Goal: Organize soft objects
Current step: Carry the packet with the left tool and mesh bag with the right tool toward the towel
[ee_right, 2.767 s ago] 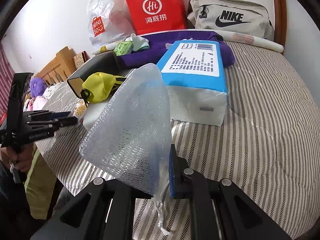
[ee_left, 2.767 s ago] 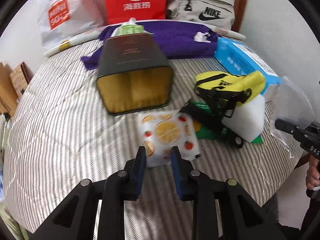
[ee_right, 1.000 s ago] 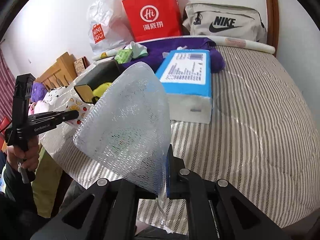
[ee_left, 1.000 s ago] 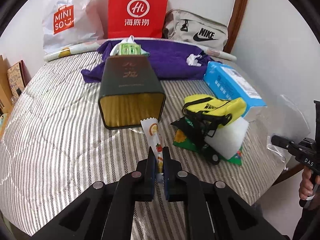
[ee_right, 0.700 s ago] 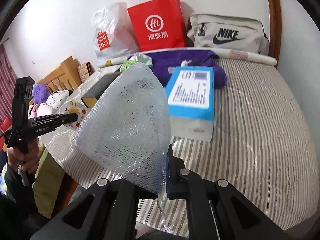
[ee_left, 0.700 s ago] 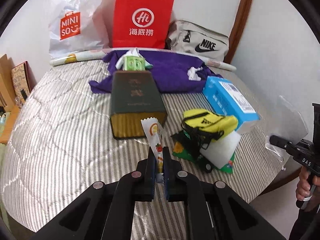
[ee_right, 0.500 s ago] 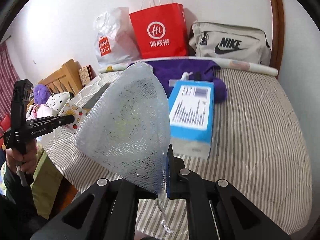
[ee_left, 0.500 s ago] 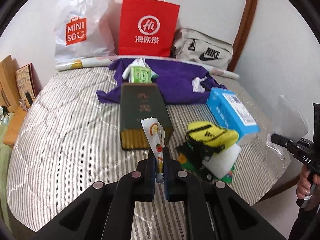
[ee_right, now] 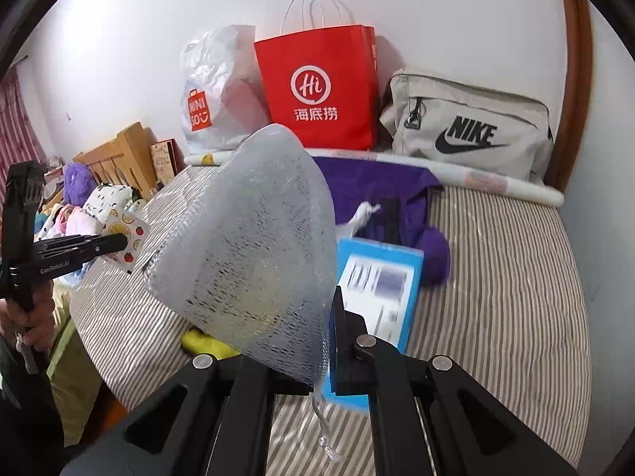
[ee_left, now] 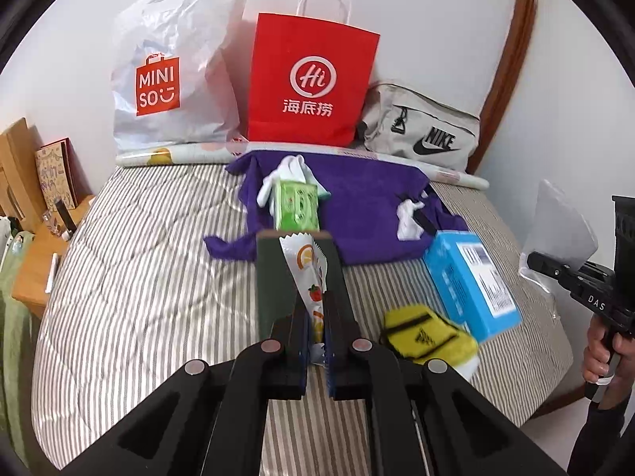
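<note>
The fruit-print pouch point(ee_left: 307, 277) stands pinched edge-on in the left gripper point(ee_left: 316, 331), clamped tight on its lower end, above the striped bed point(ee_left: 139, 269); the mesh bag point(ee_right: 254, 246) hangs ballooned from the right gripper point(ee_right: 331, 341), which grips its drawstring neck. To bag the pouch well, I'd bring it toward 3 o'clock (where the bag waits) and find the mouth first; its opening isn't visible. The pouch is thin, white, with oranges and strawberries; at 12 o'clock lies the dark box point(ee_left: 270, 277).
</note>
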Demonstrator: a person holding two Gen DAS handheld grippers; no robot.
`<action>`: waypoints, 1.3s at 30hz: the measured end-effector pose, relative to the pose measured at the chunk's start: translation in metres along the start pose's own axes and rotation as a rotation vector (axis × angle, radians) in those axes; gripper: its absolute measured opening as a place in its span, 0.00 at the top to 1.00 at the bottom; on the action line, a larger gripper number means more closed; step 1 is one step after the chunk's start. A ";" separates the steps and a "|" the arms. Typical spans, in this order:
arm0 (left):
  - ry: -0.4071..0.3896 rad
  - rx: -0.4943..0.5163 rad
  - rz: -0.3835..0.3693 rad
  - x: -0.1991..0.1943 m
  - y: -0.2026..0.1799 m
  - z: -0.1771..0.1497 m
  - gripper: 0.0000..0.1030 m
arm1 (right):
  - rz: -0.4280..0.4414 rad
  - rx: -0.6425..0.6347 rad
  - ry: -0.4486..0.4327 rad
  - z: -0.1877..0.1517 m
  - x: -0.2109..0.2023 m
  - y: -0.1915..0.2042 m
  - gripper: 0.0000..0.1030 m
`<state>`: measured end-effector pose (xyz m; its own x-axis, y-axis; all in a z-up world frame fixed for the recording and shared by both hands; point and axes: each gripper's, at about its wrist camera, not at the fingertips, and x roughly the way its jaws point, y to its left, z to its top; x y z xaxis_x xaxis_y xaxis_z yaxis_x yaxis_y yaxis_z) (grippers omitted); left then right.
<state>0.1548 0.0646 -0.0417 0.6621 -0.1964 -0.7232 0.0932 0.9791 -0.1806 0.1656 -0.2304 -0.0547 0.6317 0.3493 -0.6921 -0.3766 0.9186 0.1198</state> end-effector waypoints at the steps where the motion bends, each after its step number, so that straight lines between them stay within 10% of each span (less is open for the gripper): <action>1: 0.000 -0.001 0.003 0.002 0.000 0.004 0.94 | -0.002 -0.001 0.000 0.007 0.004 -0.003 0.95; 39: 0.205 -0.024 -0.126 0.178 -0.012 0.124 0.93 | -0.114 -0.028 0.295 0.115 0.204 -0.072 0.94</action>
<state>0.3639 0.0240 -0.0856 0.4812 -0.3256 -0.8139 0.1464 0.9453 -0.2916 0.3990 -0.2038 -0.1224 0.4488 0.1722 -0.8769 -0.3357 0.9419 0.0132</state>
